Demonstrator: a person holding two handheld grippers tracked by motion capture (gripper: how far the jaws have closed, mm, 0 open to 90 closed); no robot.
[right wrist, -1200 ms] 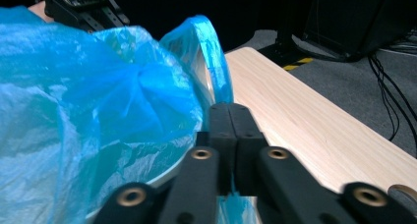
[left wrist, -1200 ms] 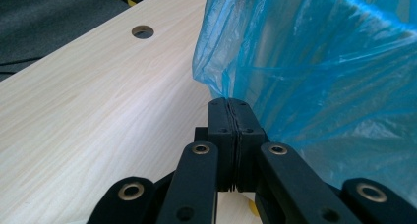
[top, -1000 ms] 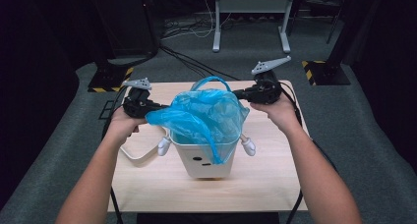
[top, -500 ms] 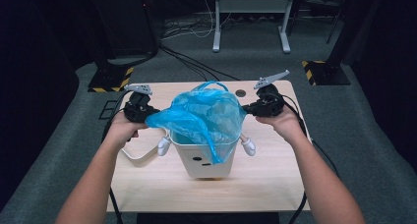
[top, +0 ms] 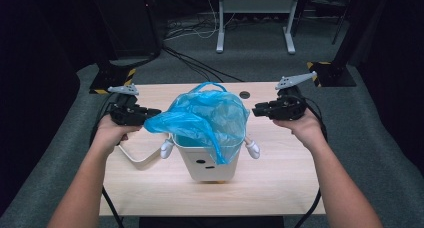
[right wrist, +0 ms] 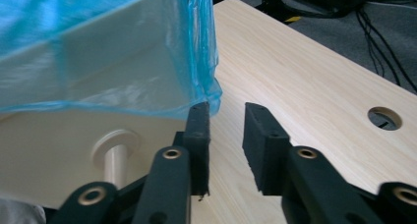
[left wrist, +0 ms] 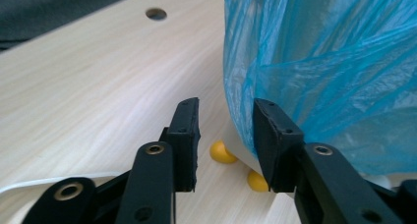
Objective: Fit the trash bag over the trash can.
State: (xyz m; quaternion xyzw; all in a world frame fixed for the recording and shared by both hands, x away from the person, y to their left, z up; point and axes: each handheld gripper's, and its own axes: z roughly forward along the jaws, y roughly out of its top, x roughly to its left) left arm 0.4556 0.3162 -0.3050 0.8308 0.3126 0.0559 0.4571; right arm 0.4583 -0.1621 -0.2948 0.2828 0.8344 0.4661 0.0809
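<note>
Blue plastic bag (top: 205, 118) draped over the mouth of a cream bin (top: 210, 163), which stands mid-worktop (top: 280, 183) on small yellow feet (left wrist: 221, 153). Bag film hangs loose down the bin's sides.

Left tongs (top: 150, 111) just beside the bag's left flap; jaws have just been opening and stand apart, nothing between them, one pad close against the film.

Right tongs (top: 257, 110) near the bag's right edge, jaws likewise just opened, apart, gap empty.
</note>
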